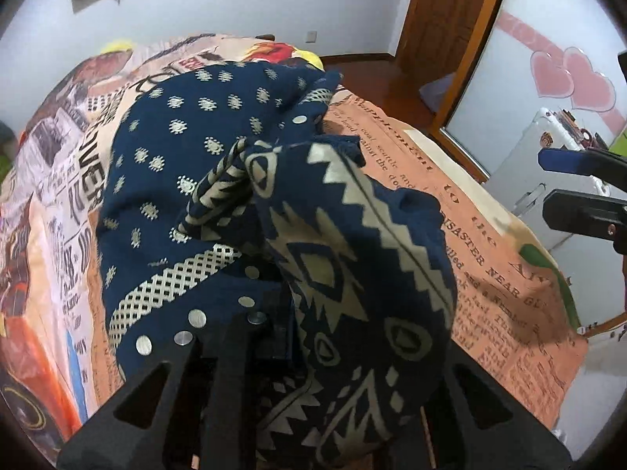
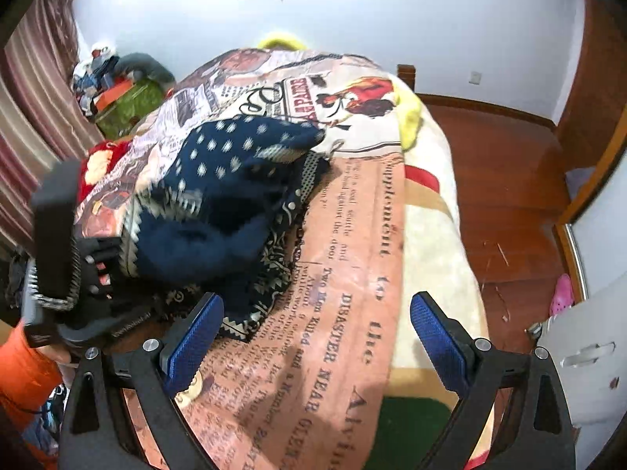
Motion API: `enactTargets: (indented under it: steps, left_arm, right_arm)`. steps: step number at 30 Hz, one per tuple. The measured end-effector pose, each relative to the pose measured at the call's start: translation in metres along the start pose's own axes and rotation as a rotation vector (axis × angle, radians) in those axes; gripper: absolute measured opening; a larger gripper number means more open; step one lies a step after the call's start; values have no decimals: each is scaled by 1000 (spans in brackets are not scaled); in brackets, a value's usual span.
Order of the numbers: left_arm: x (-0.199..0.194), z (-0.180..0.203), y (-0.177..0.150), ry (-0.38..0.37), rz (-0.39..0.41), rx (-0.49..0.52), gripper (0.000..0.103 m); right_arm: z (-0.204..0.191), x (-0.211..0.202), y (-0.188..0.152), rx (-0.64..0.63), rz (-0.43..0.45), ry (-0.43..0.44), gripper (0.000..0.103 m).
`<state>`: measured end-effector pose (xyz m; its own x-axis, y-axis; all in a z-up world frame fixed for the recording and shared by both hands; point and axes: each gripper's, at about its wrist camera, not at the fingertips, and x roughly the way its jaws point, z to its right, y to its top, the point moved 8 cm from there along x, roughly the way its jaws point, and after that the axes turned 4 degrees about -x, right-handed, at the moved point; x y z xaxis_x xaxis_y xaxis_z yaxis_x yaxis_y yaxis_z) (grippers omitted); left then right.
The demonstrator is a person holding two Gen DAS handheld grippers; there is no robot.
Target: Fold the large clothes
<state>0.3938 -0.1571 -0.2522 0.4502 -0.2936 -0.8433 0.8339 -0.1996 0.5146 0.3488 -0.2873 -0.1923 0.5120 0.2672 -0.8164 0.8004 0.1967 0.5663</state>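
A large navy garment [image 1: 188,149] with cream dots and zigzag bands lies bunched on the bed. One patterned end is lifted and drapes over my left gripper [image 1: 274,313], which is shut on that fabric; the cloth hides its fingertips. In the right wrist view the same garment [image 2: 219,203] is heaped at mid-left, and the left gripper [image 2: 58,235] rises beside it, held by a hand in an orange sleeve. My right gripper [image 2: 317,348] stands open over the blanket, to the right of the garment, with nothing between its blue pads [image 2: 196,344]. It also shows at the right edge [image 1: 576,186].
The bed carries a newspaper-print blanket [image 2: 352,274] in peach and cream. Wooden floor [image 2: 501,196] runs along its right side, with a door frame [image 1: 450,39], a mirrored panel with pink hearts [image 1: 568,74] and a white case [image 2: 588,352]. Clutter [image 2: 117,90] sits by the striped curtain.
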Motion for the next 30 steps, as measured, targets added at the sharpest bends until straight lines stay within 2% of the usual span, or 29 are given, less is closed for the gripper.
enactTargets:
  steps: [3, 8, 11, 13, 14, 17, 21, 25, 30]
  left_arm:
    - [-15, -4, 1, -2, 3, -28, 13]
    - [-36, -9, -4, 8, 17, -58, 22]
    - [-50, -1, -10, -37, 21, -60, 41]
    - [-63, 5, -13, -77, 39, -58, 63]
    - [-69, 8, -14, -89, 52, -51, 67]
    - [-82, 12, -16, -105, 67, -35, 69]
    - [-105, -1, -16, -125, 99, -82, 69]
    - [-123, -33, -13, -39, 152, -99, 69]
    - [-121, -78, -18, 78, 141, -142, 70]
  right_arm:
    - [2, -3, 2, 11, 21, 15, 96]
    - [-6, -7, 8, 10, 53, 47, 96]
    - [-15, -10, 14, -10, 72, 55, 96]
    - [-20, -12, 19, -21, 84, 58, 96]
    - [-22, -13, 22, -26, 91, 60, 96]
    - [-31, -17, 32, -39, 109, 69, 96]
    - [-47, -19, 50, -56, 136, 94, 96]
    - [-72, -13, 69, -75, 142, 143, 96]
    - [-104, 18, 81, -135, 102, 153, 96]
